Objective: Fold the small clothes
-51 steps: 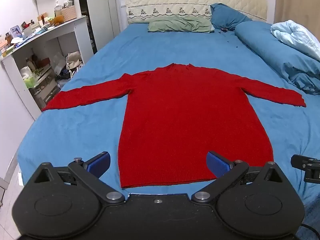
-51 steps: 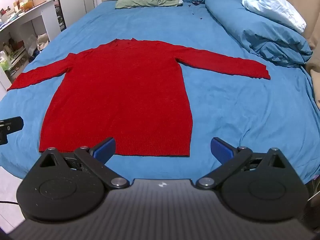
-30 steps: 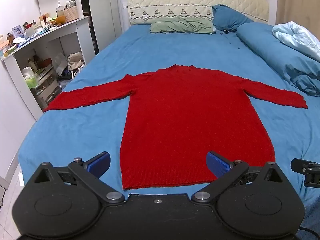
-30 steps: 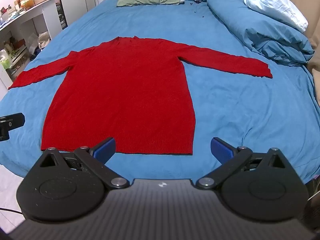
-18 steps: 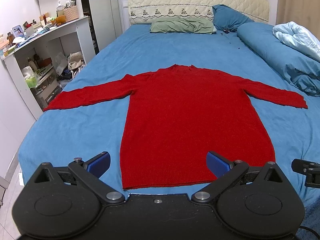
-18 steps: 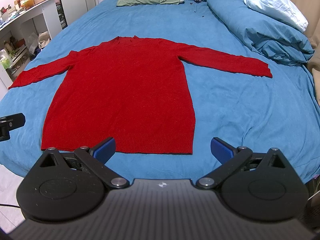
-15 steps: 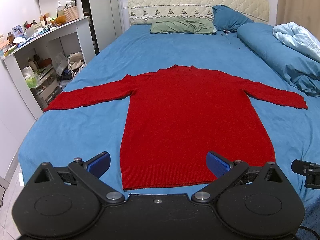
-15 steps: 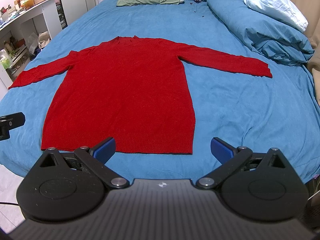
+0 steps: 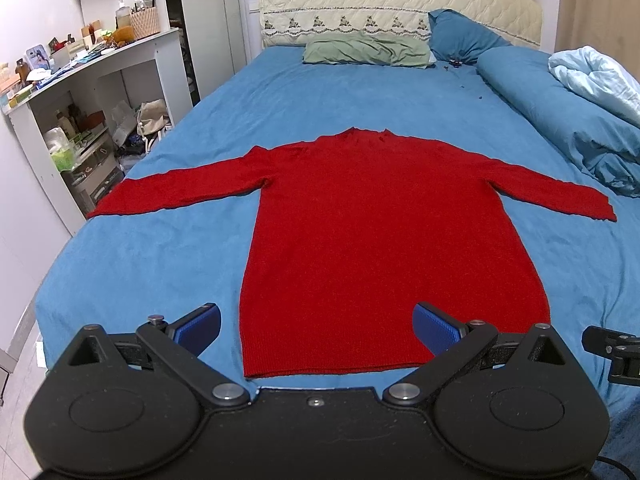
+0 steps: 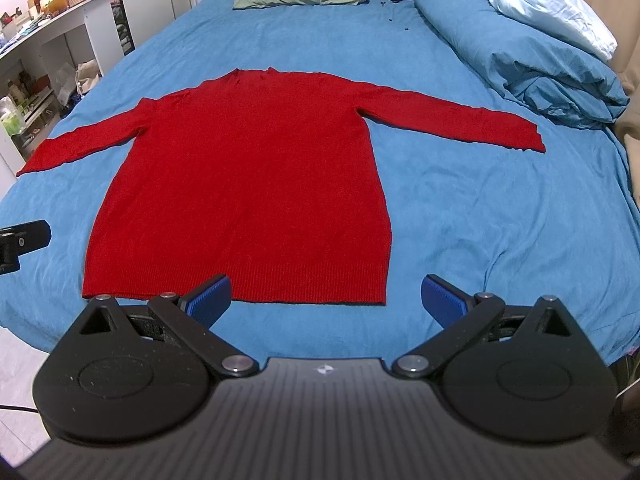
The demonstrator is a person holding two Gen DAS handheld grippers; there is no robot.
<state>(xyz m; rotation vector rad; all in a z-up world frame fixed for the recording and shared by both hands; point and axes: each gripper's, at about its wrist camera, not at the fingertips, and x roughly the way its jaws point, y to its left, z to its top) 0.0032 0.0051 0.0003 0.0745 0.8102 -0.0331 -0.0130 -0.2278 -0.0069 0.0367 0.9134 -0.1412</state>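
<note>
A red long-sleeved sweater lies flat on the blue bed, both sleeves spread out, hem toward me. It also shows in the right wrist view. My left gripper is open and empty, held above the hem near its left corner. My right gripper is open and empty, just in front of the hem near its right corner. Neither gripper touches the sweater.
A rolled blue duvet with a pale blue blanket lies along the bed's right side. Pillows rest at the headboard. A white cluttered desk stands left of the bed. The floor lies beyond the bed's near edge.
Both grippers have drifted only slightly; the sweater has not moved and both stay open.
</note>
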